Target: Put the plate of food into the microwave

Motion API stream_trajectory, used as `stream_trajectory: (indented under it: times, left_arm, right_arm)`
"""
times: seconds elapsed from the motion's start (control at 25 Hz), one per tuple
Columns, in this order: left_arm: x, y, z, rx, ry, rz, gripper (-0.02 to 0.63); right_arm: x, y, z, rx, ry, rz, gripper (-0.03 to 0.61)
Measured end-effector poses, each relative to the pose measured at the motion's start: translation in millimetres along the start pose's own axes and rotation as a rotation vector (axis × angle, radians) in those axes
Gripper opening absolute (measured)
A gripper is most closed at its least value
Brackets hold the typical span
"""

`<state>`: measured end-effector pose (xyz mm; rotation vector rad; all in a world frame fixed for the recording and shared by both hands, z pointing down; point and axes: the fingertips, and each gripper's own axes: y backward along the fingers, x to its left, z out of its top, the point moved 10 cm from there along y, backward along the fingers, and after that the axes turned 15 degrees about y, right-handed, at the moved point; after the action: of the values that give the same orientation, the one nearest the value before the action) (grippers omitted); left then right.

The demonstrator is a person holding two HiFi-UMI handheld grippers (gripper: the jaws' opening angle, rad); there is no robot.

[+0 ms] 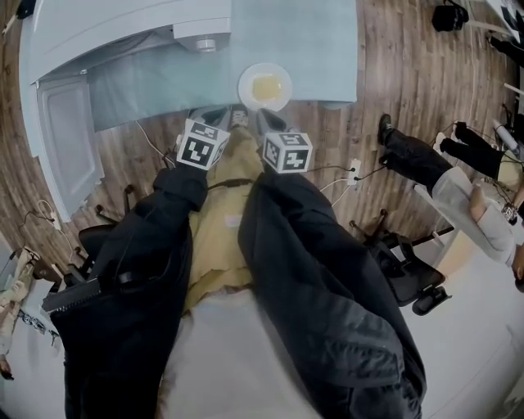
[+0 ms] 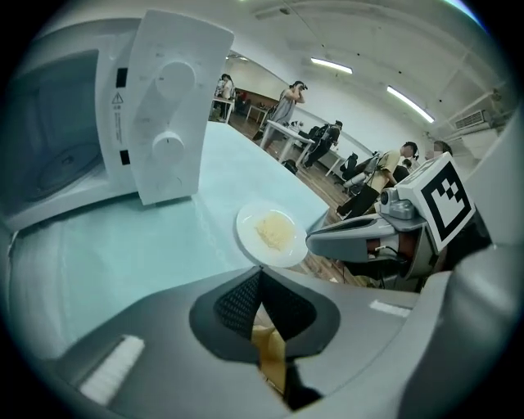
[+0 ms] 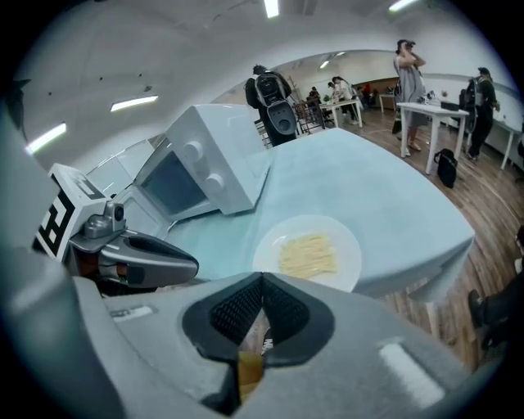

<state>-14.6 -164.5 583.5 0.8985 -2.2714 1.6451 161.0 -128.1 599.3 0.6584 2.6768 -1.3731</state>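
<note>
Looking down from your head, you have both arms in dark sleeves [image 1: 319, 270] reaching forward side by side, with the left tongs [image 1: 214, 117] and the right tongs [image 1: 270, 121] close together at the near edge of the pale blue-green surface [image 1: 311, 41]. Your left tongs are closed: in their own view the ribbed black pads [image 2: 237, 299] meet at the tip, and nothing is caught between them. Your right tongs are closed in the same way, pad against pad, and they carry nothing either. Neither pair touches the plate [image 1: 244, 86]. It is a round white one with a small heap of pale yellow food [image 1: 268, 87] in its middle, and it sits flat on the surface close to the near edge, just ahead of the two tips and roughly between them. The microwave [image 1: 106, 24] stands on the same surface, off to your left and farther back than the plate, clear of it with bare surface between them. It is white, with two round knobs [image 2: 168, 141] on its panel, and its door [image 1: 67, 139] is swung open towards you, so the left tongs' view looks into the cavity. Beyond the surface you have a wooden floor [image 1: 409, 74], and other people [image 3: 409, 61] at desks farther back in the room.
</note>
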Motion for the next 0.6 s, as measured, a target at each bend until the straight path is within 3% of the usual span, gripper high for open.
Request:
stream_trajectory:
  times: [0.2,0.6]
  left_arm:
    - [-6.5,-15.8,3.7,0.072,0.007,0.056,-0.002]
    - [-14.0,-28.4,10.5,0.107,0.027,0.075,-0.002]
  right_arm:
    - [-23.0,-1.4,-14.3,0.003,-0.095,-0.035,0.002]
    - [-49.8,-0.5,-29.3,-0.003,-0.192,-0.081,0.061]
